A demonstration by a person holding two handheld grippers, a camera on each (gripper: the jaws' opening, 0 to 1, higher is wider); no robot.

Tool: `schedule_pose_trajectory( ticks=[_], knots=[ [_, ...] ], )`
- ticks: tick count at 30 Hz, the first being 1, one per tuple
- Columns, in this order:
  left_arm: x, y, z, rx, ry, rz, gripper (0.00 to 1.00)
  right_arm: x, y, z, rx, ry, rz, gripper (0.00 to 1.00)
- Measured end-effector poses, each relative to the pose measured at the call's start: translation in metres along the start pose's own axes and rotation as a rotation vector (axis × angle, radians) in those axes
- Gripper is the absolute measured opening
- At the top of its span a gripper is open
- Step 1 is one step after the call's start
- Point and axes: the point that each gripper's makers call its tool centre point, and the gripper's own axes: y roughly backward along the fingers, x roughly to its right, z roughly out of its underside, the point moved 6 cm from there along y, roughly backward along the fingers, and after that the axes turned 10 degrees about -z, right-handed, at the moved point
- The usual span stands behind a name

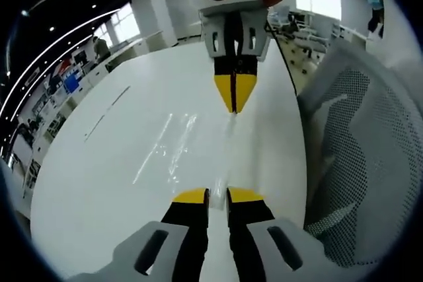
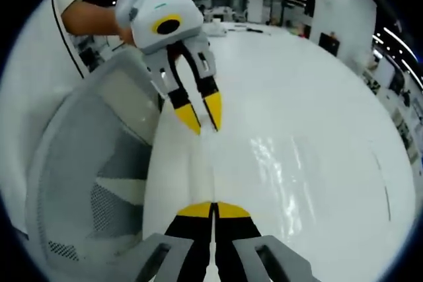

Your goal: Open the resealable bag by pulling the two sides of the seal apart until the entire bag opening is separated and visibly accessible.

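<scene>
Jaws of left gripper [image 1: 217, 195]: nearly closed, thin sliver of clear film pinched between yellow tips, at 6 o'clock in left gripper view. Same gripper [image 2: 205, 123] at 11 o'clock in right gripper view, tips drawn close on the film edge.
Jaws of right gripper [image 2: 213, 209]: pressed together, tips touching, clamped on the near edge of the film at 6 o'clock in right gripper view. Same gripper [image 1: 235, 105] at 12 o'clock in left gripper view, tips closed to a point on the far edge.
Bag [image 1: 198, 143]: clear, resealable, stretched taut between the two grippers above white table [image 1: 119, 156]; glare streaks toward 9 o'clock of centre in left gripper view. Bag [image 2: 201, 163] barely legible against table [image 2: 317, 117].
Mesh chair [image 1: 357, 163]: at 3 o'clock, beside table edge.
Progress, judged: both sides gripped and under tension; seal state too faint to read; open mouth not yet visible. Remaining: pull further apart until full opening shows.
</scene>
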Motion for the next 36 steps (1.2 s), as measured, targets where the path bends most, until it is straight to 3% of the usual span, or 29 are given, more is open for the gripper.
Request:
schedule_pose_trajectory(
  ticks=[11,21,26,33,36],
  knots=[
    [0.0014,-0.0005,-0.0005,-0.010,-0.074,0.023,0.06,0.0012,0.0000,0.0001,0.032,-0.121,-0.019,0.00],
    [0.0038,-0.0023,0.0023,-0.044,-0.106,0.052,0.06,-0.0015,-0.0046,0.0012,0.035,-0.169,-0.038,0.00],
    [0.0060,-0.0013,0.0037,-0.040,-0.190,0.040,0.07,-0.0020,-0.0052,0.0019,0.049,-0.207,-0.058,0.00],
    [0.0054,-0.0010,0.0038,-0.051,-0.209,0.028,0.05,-0.0053,-0.0068,0.0023,0.062,-0.261,-0.083,0.00],
    [0.0064,-0.0009,0.0027,-0.052,-0.178,0.049,0.04,-0.0058,-0.0072,0.0034,0.059,-0.276,-0.083,0.00]
  ],
)
